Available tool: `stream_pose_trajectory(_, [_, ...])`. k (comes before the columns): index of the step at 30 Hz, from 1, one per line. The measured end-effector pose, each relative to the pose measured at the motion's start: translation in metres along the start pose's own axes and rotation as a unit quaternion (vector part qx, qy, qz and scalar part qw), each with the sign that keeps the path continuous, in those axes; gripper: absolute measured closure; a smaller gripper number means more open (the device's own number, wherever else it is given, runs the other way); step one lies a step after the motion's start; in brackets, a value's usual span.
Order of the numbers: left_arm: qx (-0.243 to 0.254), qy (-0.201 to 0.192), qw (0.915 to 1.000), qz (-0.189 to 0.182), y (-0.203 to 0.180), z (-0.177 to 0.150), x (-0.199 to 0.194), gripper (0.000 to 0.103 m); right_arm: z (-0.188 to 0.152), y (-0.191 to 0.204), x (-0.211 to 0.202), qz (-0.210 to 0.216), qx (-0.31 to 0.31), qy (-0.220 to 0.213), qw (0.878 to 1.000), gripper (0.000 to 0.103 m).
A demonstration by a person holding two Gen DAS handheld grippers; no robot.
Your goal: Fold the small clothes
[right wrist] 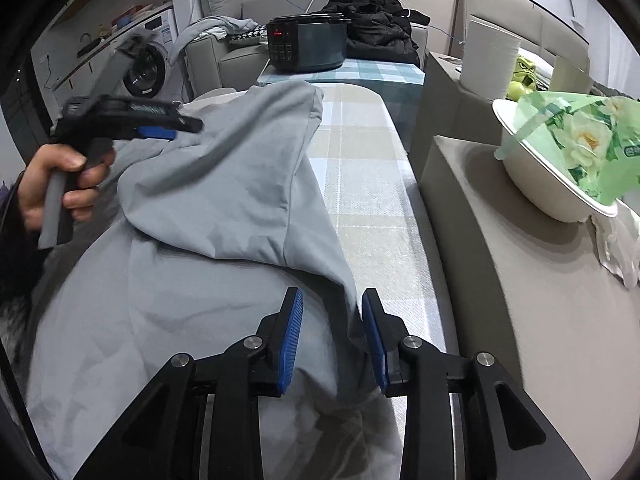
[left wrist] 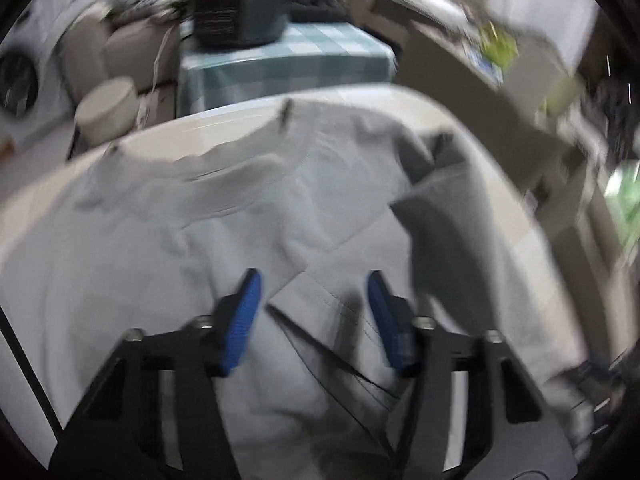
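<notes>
A light grey shirt point(right wrist: 208, 208) lies on the checked ironing board point(right wrist: 368, 184), one sleeve folded over its body. My right gripper point(right wrist: 330, 312) is open, its jaws on either side of the shirt's right edge near the board's side. My left gripper point(left wrist: 312, 292) is open just above the shirt point(left wrist: 160, 240); this view is blurred. It also shows in the right wrist view point(right wrist: 160, 130), held by a hand at the shirt's far left.
A dark cooker point(right wrist: 308, 44) stands on a checked table beyond the board. A white bowl point(right wrist: 548, 184) with a green floral packet sits on a grey surface at right. A paper roll point(right wrist: 492, 56), a sofa and a washing machine point(right wrist: 148, 68) stand behind.
</notes>
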State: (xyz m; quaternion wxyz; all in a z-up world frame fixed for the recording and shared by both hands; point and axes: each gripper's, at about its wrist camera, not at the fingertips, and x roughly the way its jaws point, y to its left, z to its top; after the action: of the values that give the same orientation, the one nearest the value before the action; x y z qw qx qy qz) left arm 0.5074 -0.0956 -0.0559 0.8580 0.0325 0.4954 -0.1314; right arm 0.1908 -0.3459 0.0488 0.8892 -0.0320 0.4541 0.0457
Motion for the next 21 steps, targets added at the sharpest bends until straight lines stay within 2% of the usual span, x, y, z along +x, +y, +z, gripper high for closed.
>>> stream_pose_trajectory(2, [0.028,-0.001,0.9994,0.02,-0.009,0.0,0.008,0.083,-0.001,-0.002,-0.003,-0.001,0.005,-0.001,1.0,0.072])
stream_pose_trajectory(3, [0.034,-0.006,0.9992,0.021,-0.011,0.0,0.009,0.096,-0.001,-0.003,-0.004,0.0,0.008,-0.002,1.0,0.072])
stream_pose_trajectory(5, [0.046,-0.009,0.9988,0.017,-0.014,-0.001,0.008,0.101,0.0,-0.005,-0.004,0.001,0.012,-0.006,1.0,0.072])
stream_pose_trajectory(9, [0.027,-0.025,0.9993,-0.007,-0.004,0.004,-0.004,0.101,0.0,-0.006,-0.001,0.005,0.016,-0.008,1.0,0.072])
stream_pose_trajectory(13, [-0.005,-0.044,0.9989,-0.013,0.022,0.016,-0.02,0.101,-0.002,-0.007,0.001,0.007,0.02,-0.005,1.0,0.071])
stream_pose_trajectory(14, [-0.014,-0.046,0.9988,-0.005,0.029,0.022,-0.021,0.101,-0.003,-0.008,0.002,0.008,0.023,-0.004,1.0,0.071])
stream_pose_trajectory(16, [-0.025,-0.037,0.9988,0.019,0.04,0.026,-0.019,0.101,-0.003,-0.01,0.003,0.004,0.025,-0.001,1.0,0.071])
stream_pose_trajectory(18, [-0.037,-0.013,0.9989,0.027,0.048,0.028,-0.013,0.1,-0.003,-0.01,0.004,-0.007,0.027,0.005,1.0,0.071])
stream_pose_trajectory(19, [-0.048,-0.005,0.9985,0.026,0.052,0.027,-0.012,0.1,-0.003,-0.01,0.004,-0.005,0.028,0.004,1.0,0.071])
stream_pose_trajectory(21, [-0.072,-0.006,0.9974,-0.004,0.06,0.02,-0.017,0.1,-0.002,-0.006,0.001,0.003,0.024,0.001,1.0,0.07])
